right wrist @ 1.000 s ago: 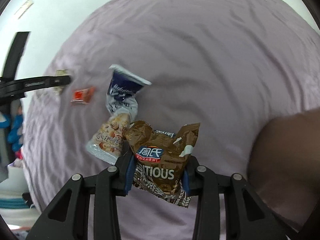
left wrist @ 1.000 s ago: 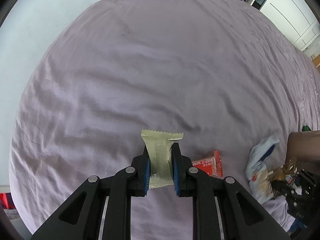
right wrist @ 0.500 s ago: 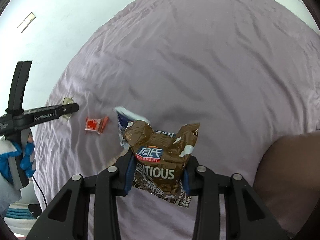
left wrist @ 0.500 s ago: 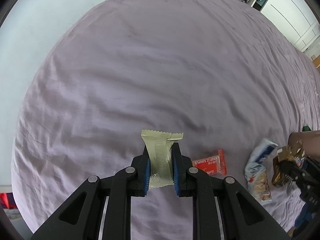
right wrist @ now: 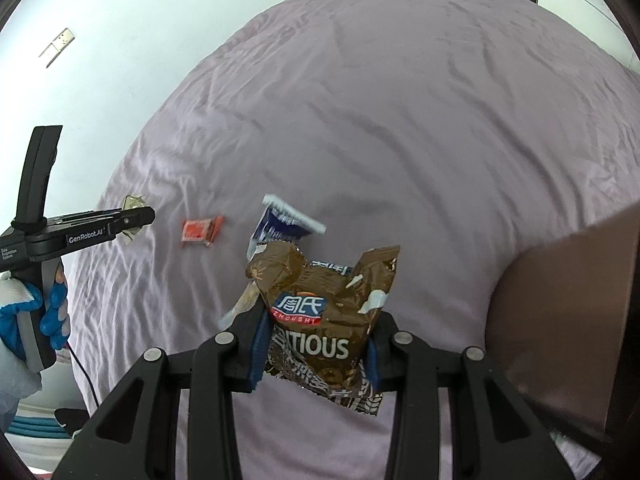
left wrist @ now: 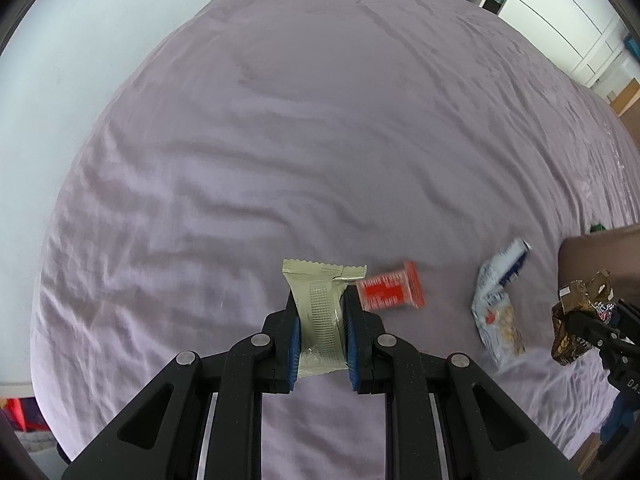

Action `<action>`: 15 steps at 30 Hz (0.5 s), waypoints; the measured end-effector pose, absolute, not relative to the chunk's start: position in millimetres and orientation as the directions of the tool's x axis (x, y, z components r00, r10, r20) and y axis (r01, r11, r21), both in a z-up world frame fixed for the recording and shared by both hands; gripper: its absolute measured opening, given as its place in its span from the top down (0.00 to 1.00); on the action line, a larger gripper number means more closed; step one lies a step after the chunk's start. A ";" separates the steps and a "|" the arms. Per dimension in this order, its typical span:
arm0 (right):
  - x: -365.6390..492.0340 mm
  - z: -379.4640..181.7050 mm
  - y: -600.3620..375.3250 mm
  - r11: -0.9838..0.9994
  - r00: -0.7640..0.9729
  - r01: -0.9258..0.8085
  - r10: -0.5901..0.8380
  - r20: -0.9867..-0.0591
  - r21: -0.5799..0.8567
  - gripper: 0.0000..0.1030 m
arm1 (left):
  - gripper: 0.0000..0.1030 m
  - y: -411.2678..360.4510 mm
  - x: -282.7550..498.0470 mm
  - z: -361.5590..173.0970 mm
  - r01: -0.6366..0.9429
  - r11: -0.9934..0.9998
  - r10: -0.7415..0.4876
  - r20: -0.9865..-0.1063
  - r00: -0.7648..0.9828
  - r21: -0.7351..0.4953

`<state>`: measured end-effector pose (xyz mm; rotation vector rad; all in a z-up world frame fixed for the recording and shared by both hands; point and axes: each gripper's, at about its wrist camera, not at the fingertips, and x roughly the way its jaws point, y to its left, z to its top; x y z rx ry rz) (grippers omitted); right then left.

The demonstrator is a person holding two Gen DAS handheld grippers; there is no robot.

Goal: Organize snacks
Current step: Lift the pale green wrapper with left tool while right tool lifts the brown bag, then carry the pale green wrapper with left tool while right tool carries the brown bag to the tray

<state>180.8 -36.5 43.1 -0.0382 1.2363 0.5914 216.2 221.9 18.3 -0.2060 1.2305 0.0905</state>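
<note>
My left gripper [left wrist: 320, 320] is shut on a beige snack bar [left wrist: 320, 312], held above the purple bedsheet [left wrist: 320, 120]. A brown crinkled snack bag [right wrist: 324, 320] sits clamped in my right gripper [right wrist: 316, 340], also lifted off the bed. On the sheet lie a small red packet [left wrist: 390, 288] and a white-and-blue snack bag [left wrist: 498, 300]. From the right wrist view the red packet [right wrist: 200, 230] and the white-and-blue bag [right wrist: 280, 224] lie behind the brown bag, and my left gripper [right wrist: 132, 216] shows at the left with the beige bar [right wrist: 134, 202].
A brown box [right wrist: 568, 320] stands at the right, close to my right gripper; its corner [left wrist: 600, 252] shows in the left wrist view. A blue-gloved hand [right wrist: 28, 308] holds the left gripper. White wardrobes [left wrist: 560, 12] stand beyond the bed.
Both grippers have risen with their snacks. The bed and the packets on it look farther away, and the white-and-blue bag now lies apart from the brown bag.
</note>
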 end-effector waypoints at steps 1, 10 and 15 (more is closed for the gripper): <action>176.1 44.6 -37.2 0.848 0.197 -0.446 0.404 -0.893 0.285 1.00 | 0.85 220.0 211.3 20.0 -0.174 0.979 -0.041 -0.942 0.332 -0.104; 125.5 61.3 -50.3 0.827 0.161 -0.484 0.405 -0.900 0.286 1.00 | 0.85 207.0 169.1 37.8 -0.136 0.985 -0.052 -0.945 0.322 -0.101; 99.5 71.8 -63.9 0.825 0.151 -0.487 0.402 -0.903 0.286 1.00 | 0.85 185.5 152.1 52.3 -0.083 0.992 -0.063 -0.947 0.317 -0.093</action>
